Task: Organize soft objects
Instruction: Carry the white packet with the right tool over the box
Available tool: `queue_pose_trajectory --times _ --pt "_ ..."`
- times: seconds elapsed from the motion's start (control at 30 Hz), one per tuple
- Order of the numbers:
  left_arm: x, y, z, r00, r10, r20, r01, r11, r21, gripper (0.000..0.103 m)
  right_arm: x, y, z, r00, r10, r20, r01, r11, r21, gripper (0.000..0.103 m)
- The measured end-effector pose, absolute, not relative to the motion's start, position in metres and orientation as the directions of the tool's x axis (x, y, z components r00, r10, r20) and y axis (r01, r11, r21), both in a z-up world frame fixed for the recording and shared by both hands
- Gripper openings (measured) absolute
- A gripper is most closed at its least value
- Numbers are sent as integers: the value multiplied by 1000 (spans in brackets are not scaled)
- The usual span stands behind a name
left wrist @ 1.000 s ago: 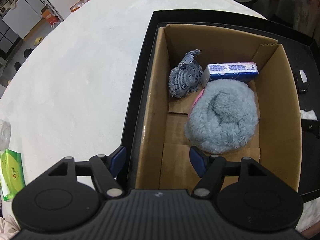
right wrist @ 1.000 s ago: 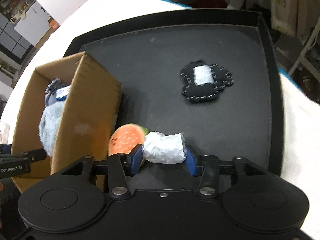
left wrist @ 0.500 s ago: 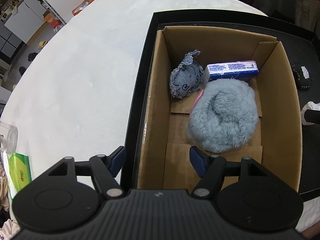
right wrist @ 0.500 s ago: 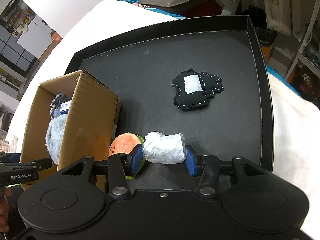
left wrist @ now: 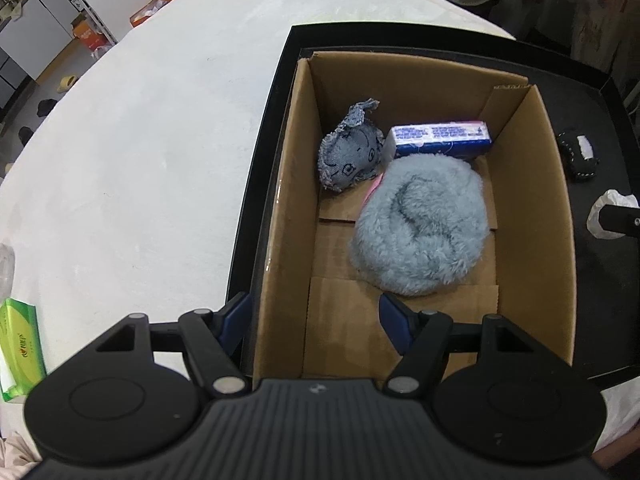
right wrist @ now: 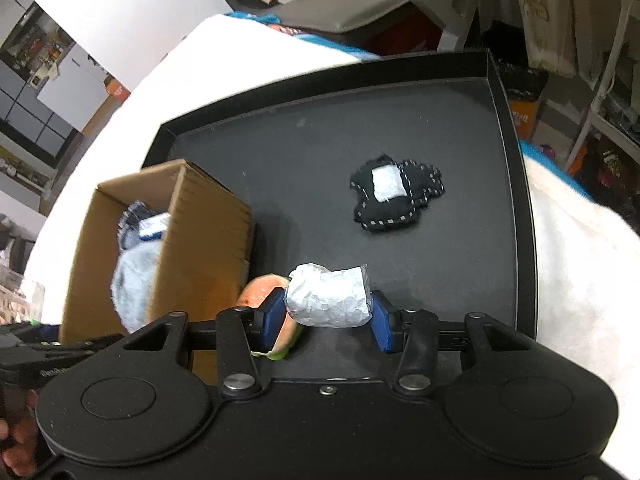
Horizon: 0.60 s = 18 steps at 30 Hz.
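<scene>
My right gripper (right wrist: 326, 316) is shut on a crumpled white bundle (right wrist: 328, 298) and holds it above the black tray (right wrist: 400, 120); the bundle also shows at the right edge of the left wrist view (left wrist: 612, 208). A watermelon-slice plush (right wrist: 260, 296) lies just left of it, beside the cardboard box (right wrist: 200, 248). A black stitched cushion (right wrist: 394, 196) lies farther out on the tray. Inside the box (left wrist: 532, 200) are a denim toy (left wrist: 350, 152), a blue tissue pack (left wrist: 440, 138) and a fluffy grey-blue ball (left wrist: 420, 236). My left gripper (left wrist: 316, 320) is open, straddling the box's left wall without pressing it.
The tray rests on a white table (left wrist: 140, 140) with a green tissue pack (left wrist: 18, 344) near its left edge. White cloth (right wrist: 580, 280) covers the surface right of the tray. A person's hand (right wrist: 16, 452) shows at the lower left of the right wrist view.
My right gripper has risen with the white bundle, so more of the tray and room shows. The bundle has come into the left wrist view. The left gripper has stayed put.
</scene>
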<state>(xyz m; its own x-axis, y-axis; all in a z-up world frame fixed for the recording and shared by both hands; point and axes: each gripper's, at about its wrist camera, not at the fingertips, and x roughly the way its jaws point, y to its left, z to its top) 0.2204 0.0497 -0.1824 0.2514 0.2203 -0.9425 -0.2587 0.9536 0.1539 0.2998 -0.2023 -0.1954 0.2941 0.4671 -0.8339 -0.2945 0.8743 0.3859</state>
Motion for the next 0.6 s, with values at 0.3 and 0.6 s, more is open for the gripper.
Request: queue_pose_trajectory --times 0.3,0.6 --pt "218 59 -171 292 190 -937 -266 958 112 69 290 -192 -165 335 459 -823 -312 878 363 45" --pt "210 71 -168 324 150 -934 -279 959 57 69 278 -171 -138 356 458 -815 -351 873 338 45"
